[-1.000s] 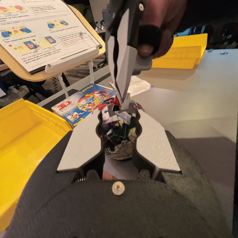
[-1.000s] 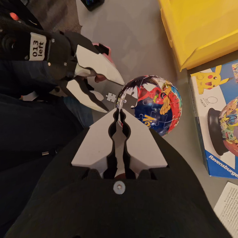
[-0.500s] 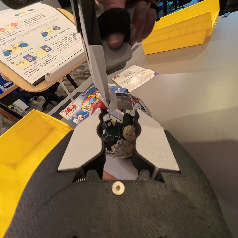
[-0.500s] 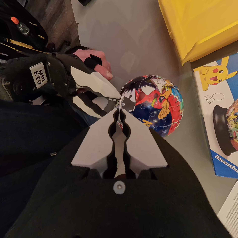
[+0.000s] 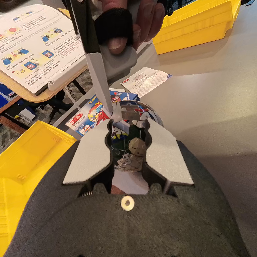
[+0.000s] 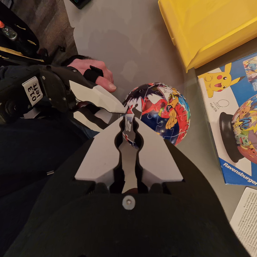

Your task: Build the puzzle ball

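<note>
The colourful puzzle ball [image 6: 159, 114] rests on the grey table [image 6: 125, 41], with an open gap on the side that faces me. My right gripper [image 6: 128, 118] is shut on a white-backed puzzle piece [image 6: 128, 125] and holds it against the edge of that gap. In the left wrist view the right gripper [image 5: 109, 111] comes down from above with the piece [image 5: 118, 112] on the ball [image 5: 133, 150]. My left gripper [image 5: 128, 122] is open, its fingertips [image 6: 122, 110] against the ball's near side.
A yellow bin [image 5: 34, 153] stands close on the left, and more yellow bins [image 5: 194, 27] at the far right. The blue puzzle box [image 6: 229, 125] and a paper leaflet [image 5: 146, 80] lie beyond the ball. An instruction board [image 5: 34, 48] stands off the table's edge. Both grippers' tips are close together, under 4 cm apart.
The left gripper has moved in until its fingertip touches the ball. The right gripper has tilted more upright and pushed the piece lower into the gap.
</note>
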`<state>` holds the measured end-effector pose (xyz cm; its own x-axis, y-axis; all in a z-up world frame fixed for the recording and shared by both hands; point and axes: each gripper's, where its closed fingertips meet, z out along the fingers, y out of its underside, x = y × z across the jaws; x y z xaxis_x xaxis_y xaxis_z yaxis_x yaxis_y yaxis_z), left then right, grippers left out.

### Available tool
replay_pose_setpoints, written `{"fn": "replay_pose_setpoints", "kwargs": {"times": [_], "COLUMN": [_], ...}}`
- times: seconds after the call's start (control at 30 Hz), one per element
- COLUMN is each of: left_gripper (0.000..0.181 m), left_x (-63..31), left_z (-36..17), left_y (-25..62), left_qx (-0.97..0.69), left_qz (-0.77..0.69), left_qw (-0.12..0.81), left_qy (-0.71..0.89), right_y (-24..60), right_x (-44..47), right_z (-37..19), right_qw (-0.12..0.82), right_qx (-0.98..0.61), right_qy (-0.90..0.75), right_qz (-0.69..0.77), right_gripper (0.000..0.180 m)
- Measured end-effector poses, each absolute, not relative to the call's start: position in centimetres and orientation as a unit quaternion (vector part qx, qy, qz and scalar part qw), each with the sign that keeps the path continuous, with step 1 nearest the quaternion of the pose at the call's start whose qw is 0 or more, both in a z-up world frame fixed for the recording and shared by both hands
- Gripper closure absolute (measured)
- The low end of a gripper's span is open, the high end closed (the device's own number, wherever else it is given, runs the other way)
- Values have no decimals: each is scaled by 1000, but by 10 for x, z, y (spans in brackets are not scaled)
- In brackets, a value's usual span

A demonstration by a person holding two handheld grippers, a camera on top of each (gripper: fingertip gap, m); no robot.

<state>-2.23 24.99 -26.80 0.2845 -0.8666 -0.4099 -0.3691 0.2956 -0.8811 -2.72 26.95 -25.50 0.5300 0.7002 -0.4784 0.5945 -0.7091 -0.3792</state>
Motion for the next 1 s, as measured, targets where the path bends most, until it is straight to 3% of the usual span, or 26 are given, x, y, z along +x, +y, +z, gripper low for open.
{"fn": "replay_pose_setpoints", "kwargs": {"times": [0.3,0.63,1.0], "left_gripper": [137,122,125], "left_x": [-22,-29,-26], "left_z": [-267,-265,-247], "left_y": [250,255,245], "left_qx": [-555,-565,-559], "left_qz": [-220,-226,-241], "left_qw": [580,583,589], "left_qy": [553,539,531], "right_y": [266,254,236], "right_x": [-30,-21,-12], "right_z": [-252,-232,-238], "right_qw": [93,125,41], "right_qx": [-863,-845,-818], "right_qy": [-380,-352,-484], "right_qz": [319,382,308], "right_gripper": [180,180,180]}}
